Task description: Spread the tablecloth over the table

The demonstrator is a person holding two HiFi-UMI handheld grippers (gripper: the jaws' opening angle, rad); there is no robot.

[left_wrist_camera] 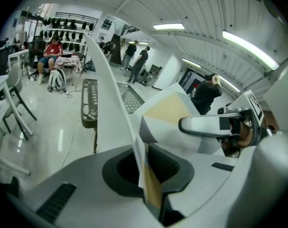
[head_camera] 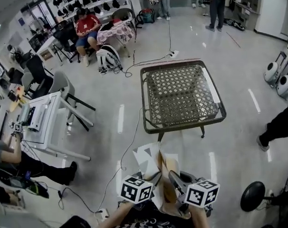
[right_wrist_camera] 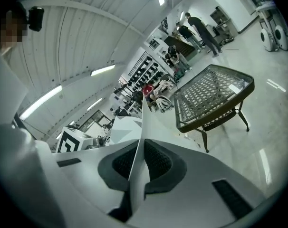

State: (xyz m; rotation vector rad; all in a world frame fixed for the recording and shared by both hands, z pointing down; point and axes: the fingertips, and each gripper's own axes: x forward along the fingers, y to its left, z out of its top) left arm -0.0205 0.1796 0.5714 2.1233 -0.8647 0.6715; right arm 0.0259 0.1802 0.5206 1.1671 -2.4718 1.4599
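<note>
Both our left gripper (left_wrist_camera: 145, 170) and right gripper (right_wrist_camera: 137, 175) clench the tablecloth (head_camera: 151, 158). Ahead of our jaws the surface (head_camera: 182, 94) lies bare; spreading remains.

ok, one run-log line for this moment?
left gripper: shut on tablecloth | right gripper: shut on tablecloth | tablecloth: folded, held short of table | table: uncovered

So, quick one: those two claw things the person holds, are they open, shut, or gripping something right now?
Left gripper: closed, holding the tablecloth.
Right gripper: closed, holding the tablecloth too.
</note>
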